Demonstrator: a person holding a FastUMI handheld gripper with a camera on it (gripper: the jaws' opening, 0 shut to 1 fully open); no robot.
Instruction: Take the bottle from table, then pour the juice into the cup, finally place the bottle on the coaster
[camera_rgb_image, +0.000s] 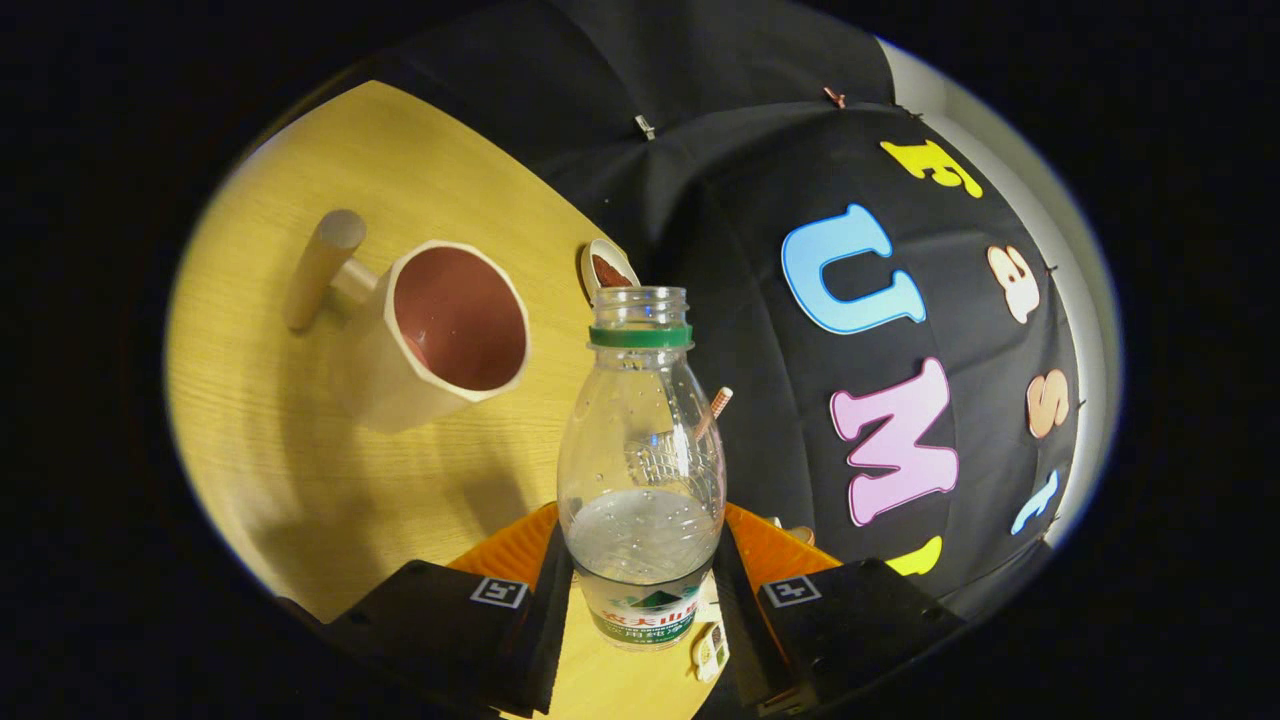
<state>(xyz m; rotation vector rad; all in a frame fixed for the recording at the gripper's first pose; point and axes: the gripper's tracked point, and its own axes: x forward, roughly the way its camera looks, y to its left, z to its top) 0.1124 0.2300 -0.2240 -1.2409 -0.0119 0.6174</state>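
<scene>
A clear plastic bottle (641, 450) with a green neck ring and no cap stands between my two fingers, held by its labelled lower part, with clear liquid in its lower half. My gripper (640, 590) is shut on the bottle, both fingers pressing its sides. The whole view is tilted, so the bottle is lifted off the wooden table (300, 420). A cream cup (440, 335) with a reddish-brown inside and a long wooden handle stands on the table, beyond the fingers and left of the bottle's mouth. A small round coaster (603, 268) lies just behind the bottle's mouth, near the table's far edge.
The booth's black cloth wall (760, 400) rises behind and right of the bottle, close to the table's far edge. A small striped stick (716, 408) shows behind the bottle's shoulder. A white wall strip (1060, 240) runs past the cloth.
</scene>
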